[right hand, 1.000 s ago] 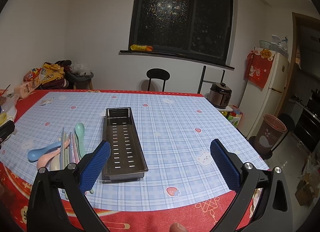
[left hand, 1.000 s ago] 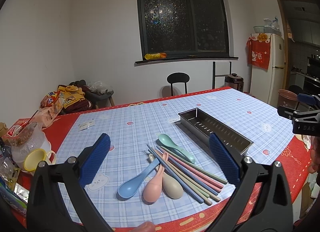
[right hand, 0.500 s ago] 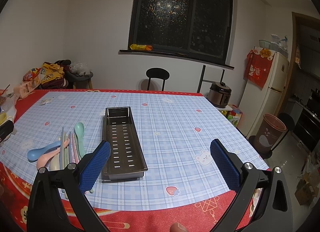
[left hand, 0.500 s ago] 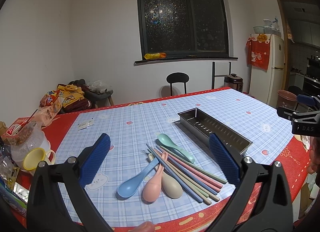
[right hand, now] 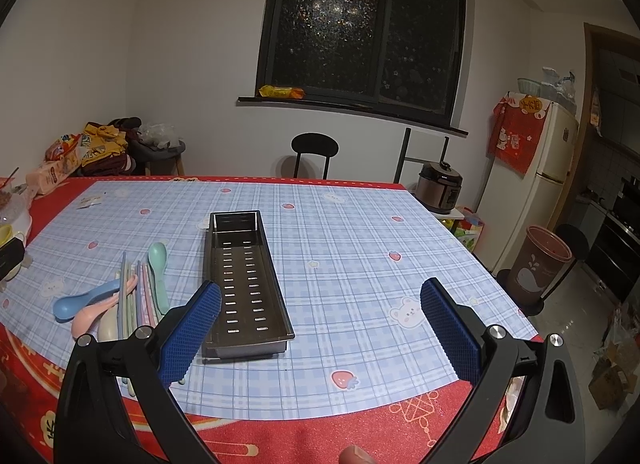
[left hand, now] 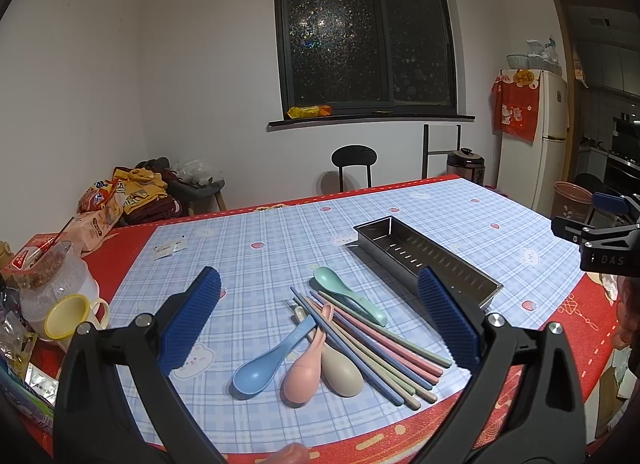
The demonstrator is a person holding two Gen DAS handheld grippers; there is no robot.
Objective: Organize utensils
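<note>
A kitchen at night: white walls, a dark window, a table (left hand: 256, 224) under a blue checked cloth with a red border.

In the left wrist view, the left gripper (left hand: 318, 320) hovers low over the near edge of the table, tilted down toward the utensils, with its blue-padded fingers (left hand: 192, 320) wide apart and nothing between them. Below lie four spoons, blue (left hand: 272, 360), pink (left hand: 306, 372), beige (left hand: 340, 370) and green (left hand: 348, 296), against a fan of chopsticks (left hand: 372, 340). The pink handle crosses the chopsticks and the blue handle touches them. The metal tray (left hand: 424, 264) sits just beyond, empty. The right gripper (left hand: 600, 236) shows at the right edge.

In the right wrist view, the right gripper (right hand: 320, 324) hangs above the table's near edge, level and pointing across the cloth, fingers (right hand: 450, 328) spread and empty. The tray (right hand: 244, 276) lies lengthwise ahead of the left finger, and the spoons and chopsticks (right hand: 132, 304) sit just to its left.

The main risk is the tangle: closing on one spoon or stick could drag its neighbours, since the pieces overlap and touch. Thin, smooth chopsticks may slip or pivot in the pads, and a long piece set down at an angle could catch the tray's wall instead of dropping in. The pile sits near the table edge, so a nudge might roll a stick off.
</note>
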